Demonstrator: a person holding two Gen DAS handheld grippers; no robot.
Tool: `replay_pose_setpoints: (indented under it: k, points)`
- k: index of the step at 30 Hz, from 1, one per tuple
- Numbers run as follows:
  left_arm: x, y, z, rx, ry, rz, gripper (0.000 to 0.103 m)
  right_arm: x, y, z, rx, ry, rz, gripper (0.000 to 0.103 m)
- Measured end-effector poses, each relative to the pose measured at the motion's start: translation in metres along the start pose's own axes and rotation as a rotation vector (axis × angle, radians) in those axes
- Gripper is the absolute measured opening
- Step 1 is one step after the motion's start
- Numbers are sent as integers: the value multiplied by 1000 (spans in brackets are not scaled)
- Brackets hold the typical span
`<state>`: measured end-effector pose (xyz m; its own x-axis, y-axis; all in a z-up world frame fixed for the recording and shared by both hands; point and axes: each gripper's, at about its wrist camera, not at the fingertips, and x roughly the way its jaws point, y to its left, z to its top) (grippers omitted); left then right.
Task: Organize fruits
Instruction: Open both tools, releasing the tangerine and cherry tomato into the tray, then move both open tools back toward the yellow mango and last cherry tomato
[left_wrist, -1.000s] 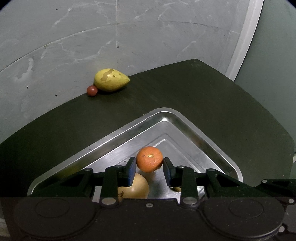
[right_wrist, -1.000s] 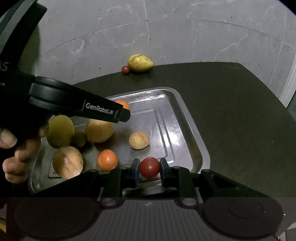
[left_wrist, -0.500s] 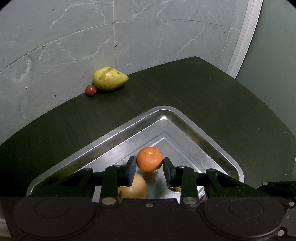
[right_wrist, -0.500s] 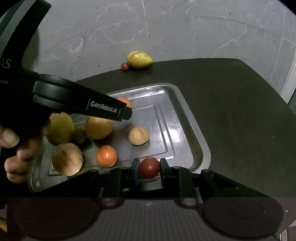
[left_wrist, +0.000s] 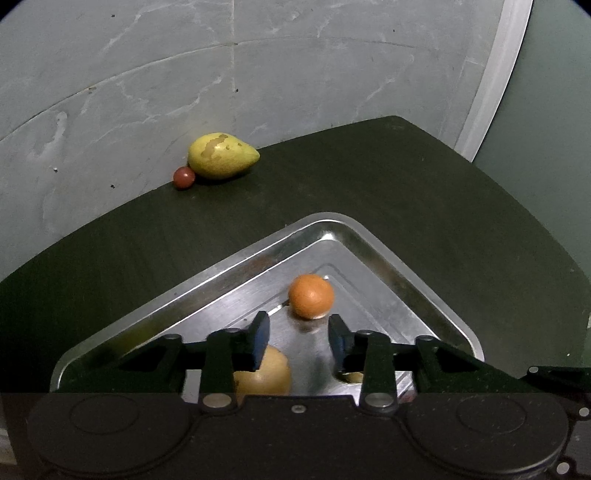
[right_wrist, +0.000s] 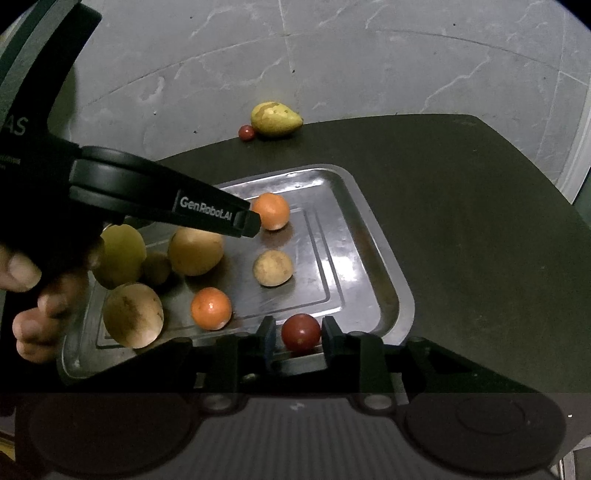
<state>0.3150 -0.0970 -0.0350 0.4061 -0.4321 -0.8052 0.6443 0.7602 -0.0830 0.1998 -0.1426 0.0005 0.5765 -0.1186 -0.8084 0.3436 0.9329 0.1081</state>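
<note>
In the left wrist view my left gripper (left_wrist: 298, 341) is open over the metal tray (left_wrist: 221, 260). An orange (left_wrist: 311, 296) lies on the tray floor just beyond its fingertips, free of them. In the right wrist view my right gripper (right_wrist: 298, 338) is shut on a small red tomato (right_wrist: 301, 332) above the tray's (right_wrist: 391, 280) near rim. The same orange (right_wrist: 271, 211) sits by a finger (right_wrist: 207, 212) of the left gripper. A yellow-green mango (left_wrist: 221, 157) and a small red fruit (left_wrist: 184, 178) lie together at the table's far edge.
The tray also holds a second orange (right_wrist: 211, 308), a small tan fruit (right_wrist: 272, 267) and several larger yellow-brown fruits (right_wrist: 195, 251) at its left end. A person's hand (right_wrist: 29, 288) holds the left gripper. The dark table (left_wrist: 424, 206) meets a grey wall behind.
My left gripper has opened and let go of the orange, which now rests on the tray ahead of the fingers. The right gripper has kept the tomato near the tray's front rim.
</note>
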Motion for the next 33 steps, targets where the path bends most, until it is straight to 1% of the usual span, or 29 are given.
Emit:
replay_pose_setpoints:
  k: [1,2,3,4,6,8,9,11,12,13,14,17,19,24,33]
  points:
    - [-1,1,0,-4,-3,-4,47,-1,-1,0,-3,-2,1,35]
    - [-2,2,0,-9,-5,-6,53,-2,0,1,-4,-4,0,41]
    - [-4,4,0,-17,-10,-8,56,-3,0,1,-5,-5,-1,44]
    - [-6,5,1,-26,-14,-11,61,-4,1,1,-6,-7,-2,49]
    - [-11,8,1,-45,-24,-18,66,-7,2,1,-10,-6,-2,56]
    - [-16,13,1,-57,-34,-25,75,-10,3,2,-13,-4,-2,68]
    - [-20,16,0,-63,-40,-26,78,-10,4,2,-14,-3,0,70]
    - [-27,21,-2,-76,-50,-26,89,-13,5,3,-20,1,5,81]
    - [-32,24,-4,-82,-56,-26,92,-13,6,4,-23,4,9,84]
    - [-36,26,-6,-88,-64,-25,99,-14,6,4,-28,6,14,89]
    - [-40,28,-8,-94,-74,-21,102,-14,7,4,-33,12,20,93]
    - [-52,34,-16,-104,-83,-2,102,-14,10,4,-51,28,28,101]
    - [-60,39,-23,-114,-90,20,102,-13,13,5,-65,40,31,102]
    - [-77,51,-41,-145,-123,80,102,-11,19,8,-116,66,33,103]
    - [-87,85,-65,-238,-81,205,102,-4,30,16,-199,97,49,103]
